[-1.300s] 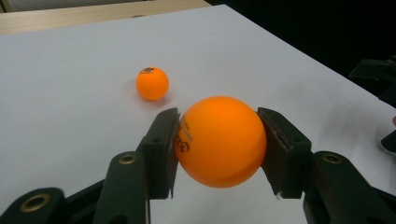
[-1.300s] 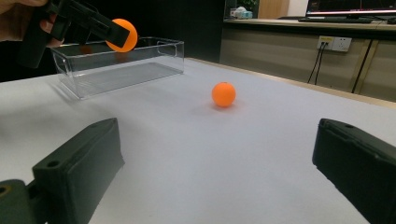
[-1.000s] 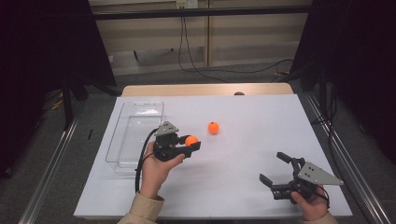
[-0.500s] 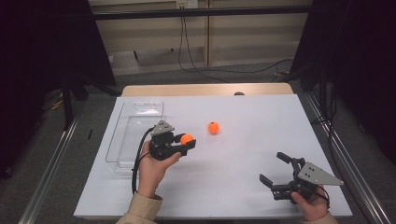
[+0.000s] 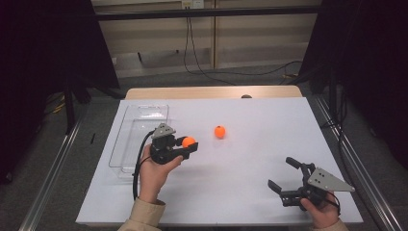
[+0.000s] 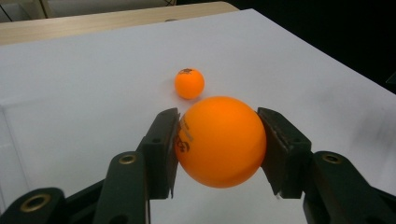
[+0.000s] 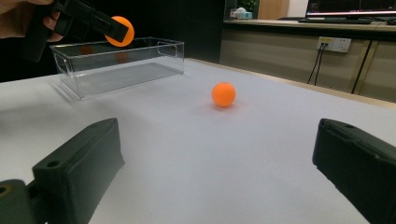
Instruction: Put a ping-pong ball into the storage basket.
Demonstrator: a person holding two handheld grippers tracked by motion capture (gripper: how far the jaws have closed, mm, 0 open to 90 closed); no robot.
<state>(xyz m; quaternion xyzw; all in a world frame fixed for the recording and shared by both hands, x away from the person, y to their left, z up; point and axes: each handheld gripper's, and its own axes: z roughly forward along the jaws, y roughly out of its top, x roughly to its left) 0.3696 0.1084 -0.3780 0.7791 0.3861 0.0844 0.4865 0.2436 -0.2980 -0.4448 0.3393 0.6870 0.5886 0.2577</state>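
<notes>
My left gripper (image 5: pixel 186 146) is shut on an orange ball (image 5: pixel 188 141), held above the white table just right of the clear plastic box (image 5: pixel 139 115). In the left gripper view the ball (image 6: pixel 219 141) is pinched between both pads. A second orange ball (image 5: pixel 220 131) rests on the table farther right; the same ball (image 6: pixel 189 83) lies beyond my jaws in that view. My right gripper (image 5: pixel 283 175) stands open near the front right of the table with nothing between its fingers. From the right gripper view I see the loose ball (image 7: pixel 223 94), the box (image 7: pixel 119 65) and the held ball (image 7: pixel 120 31).
The white sheet (image 5: pixel 260 144) covers the table, with a wooden strip (image 5: pixel 211 92) at the far edge. The clear box lies lengthwise at the left. Metal rails (image 5: pixel 53 168) run along both sides of the table.
My left gripper has drifted slightly left toward the box with the ball in it. The right gripper has not moved.
</notes>
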